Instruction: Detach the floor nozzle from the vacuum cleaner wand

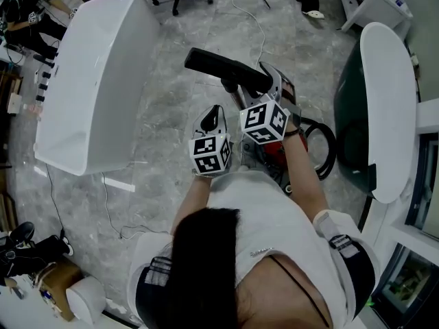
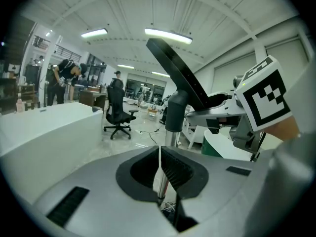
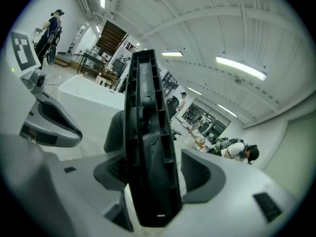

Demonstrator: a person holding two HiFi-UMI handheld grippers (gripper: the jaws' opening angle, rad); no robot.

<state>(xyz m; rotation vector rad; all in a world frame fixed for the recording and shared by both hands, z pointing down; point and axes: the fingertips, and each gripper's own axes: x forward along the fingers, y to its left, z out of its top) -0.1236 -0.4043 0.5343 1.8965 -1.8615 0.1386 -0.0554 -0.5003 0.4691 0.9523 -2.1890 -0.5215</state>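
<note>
Head view: the floor nozzle is up off the ground just ahead of you, its long axis running crosswise. Your right gripper is at its right end and your left gripper sits a bit short of it.

Left gripper view: jaws pinched together on nothing, with the wand just beyond them, upright.

Right gripper view: jaws clamped on the floor nozzle's ribbed body. I'd guess your left takes the wand next.

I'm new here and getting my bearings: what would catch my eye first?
The black floor nozzle fills the right gripper view, clamped in the right gripper. The left gripper, jaws shut, sits close beside it, facing the chrome wand.
</note>
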